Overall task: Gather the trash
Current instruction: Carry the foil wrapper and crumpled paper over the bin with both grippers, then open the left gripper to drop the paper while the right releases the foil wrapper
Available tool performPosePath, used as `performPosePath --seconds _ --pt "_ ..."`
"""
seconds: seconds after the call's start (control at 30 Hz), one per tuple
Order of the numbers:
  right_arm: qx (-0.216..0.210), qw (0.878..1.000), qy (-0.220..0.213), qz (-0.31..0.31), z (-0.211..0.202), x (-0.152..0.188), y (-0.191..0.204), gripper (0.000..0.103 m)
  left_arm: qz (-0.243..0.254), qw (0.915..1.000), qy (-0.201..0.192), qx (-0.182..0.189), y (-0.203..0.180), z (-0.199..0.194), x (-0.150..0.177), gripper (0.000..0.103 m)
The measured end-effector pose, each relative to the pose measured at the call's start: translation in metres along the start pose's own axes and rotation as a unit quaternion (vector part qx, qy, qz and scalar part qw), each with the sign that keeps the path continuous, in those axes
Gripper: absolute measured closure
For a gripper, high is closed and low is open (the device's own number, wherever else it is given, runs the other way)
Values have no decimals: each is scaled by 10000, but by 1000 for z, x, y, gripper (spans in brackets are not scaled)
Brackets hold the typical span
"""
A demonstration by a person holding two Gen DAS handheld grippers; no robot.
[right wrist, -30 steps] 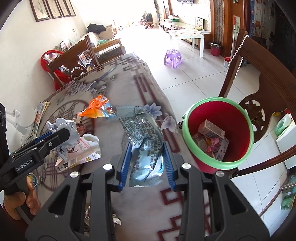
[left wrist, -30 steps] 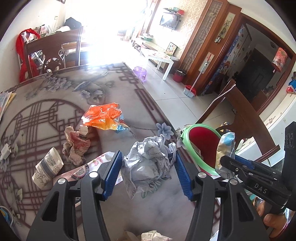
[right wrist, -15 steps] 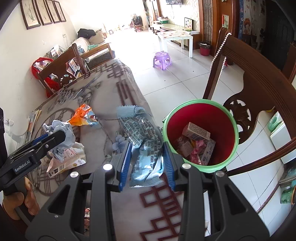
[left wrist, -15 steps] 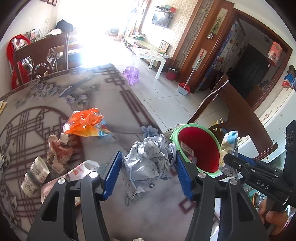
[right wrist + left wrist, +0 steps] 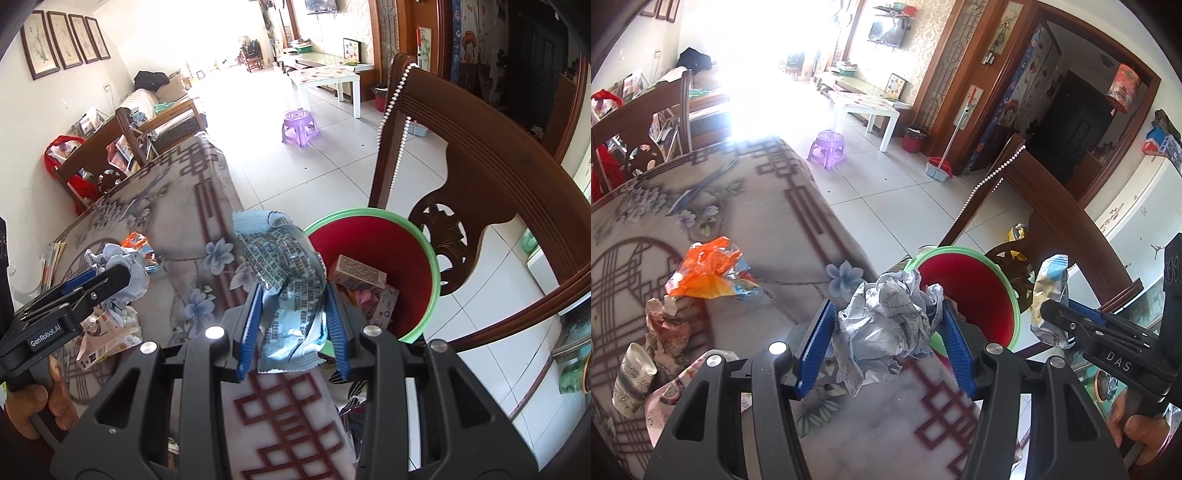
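Two black hand-held grippers with blue ribbed pads are in view, each carrying one piece of trash. The left gripper (image 5: 884, 343) is clamped on a crumpled ball of grey-white printed paper (image 5: 886, 325), held above the patterned tablecloth (image 5: 768, 206) close to the table's edge, just beside the bin. The right gripper (image 5: 291, 325) pinches a flattened silver-blue foil snack wrapper (image 5: 288, 280) at its lower end; the wrapper stands up between the pads, its top leaning over the near rim of the one round red plastic bin with a green rim (image 5: 417, 254). The bin stands on the tiled floor between the table and a dark wooden chair (image 5: 480, 155), and holds a small carton (image 5: 356, 271) and other packaging. Four loose pieces lie on the table: an orange plastic bag (image 5: 701, 273), a crumpled reddish wrapper (image 5: 666, 328), a squashed paper cup (image 5: 633, 376) and a flattened carton (image 5: 107, 336).
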State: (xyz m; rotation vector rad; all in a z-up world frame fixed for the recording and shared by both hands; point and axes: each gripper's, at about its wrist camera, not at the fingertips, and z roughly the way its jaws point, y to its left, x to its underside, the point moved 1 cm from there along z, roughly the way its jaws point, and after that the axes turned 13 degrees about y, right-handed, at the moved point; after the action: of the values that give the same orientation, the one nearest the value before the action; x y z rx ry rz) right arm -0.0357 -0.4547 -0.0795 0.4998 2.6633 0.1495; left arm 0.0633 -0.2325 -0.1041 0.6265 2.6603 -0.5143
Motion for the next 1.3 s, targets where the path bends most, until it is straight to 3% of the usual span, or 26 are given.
performPosePath --seconds 0.73,0.97,1.17,1.3 --pt "186 9990 37 400 8 -15 -59 69 487 9976 471 162 -61 71 -31 48" --pt "218 9985 66 507 12 -15 -69 69 702 9938 767 397 -85 103 -44 48" --pt "318 9982 110 493 17 -18 -71 69 916 9916 802 437 -101 118 -49 31" --pt "467 9981 80 392 18 -19 -68 69 834 9920 855 400 -96 122 -47 31"
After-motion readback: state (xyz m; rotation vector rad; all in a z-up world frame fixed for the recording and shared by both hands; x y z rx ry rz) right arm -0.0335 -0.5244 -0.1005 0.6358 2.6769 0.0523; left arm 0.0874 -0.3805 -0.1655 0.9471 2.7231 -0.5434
